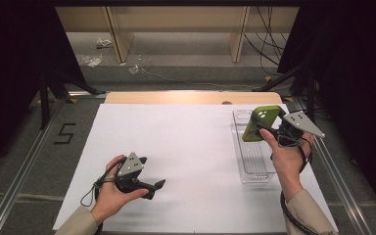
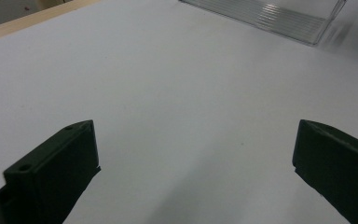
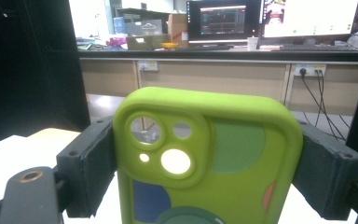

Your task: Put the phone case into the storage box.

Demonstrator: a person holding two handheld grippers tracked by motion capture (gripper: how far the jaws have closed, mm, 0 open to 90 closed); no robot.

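From the high view, the right gripper (image 1: 264,128) holds a green phone case (image 1: 260,122) up in the air over the far end of a clear tray (image 1: 252,172). The tray sits on the right side of the white table (image 1: 186,147). The left gripper (image 1: 157,186) rests low near the front of the table, well apart from the tray. The case is picked up, I think, but it is not put down anywhere yet. Setting it in the tray looks like the job that is left.

In the left gripper view, the two black jaws stand wide apart with nothing between them, just bare table. The tray (image 2: 279,16) lies far ahead.

In the right gripper view, the phone case (image 3: 209,158) stands upright between the jaws. They squeeze it on both sides, with its camera holes at the top.
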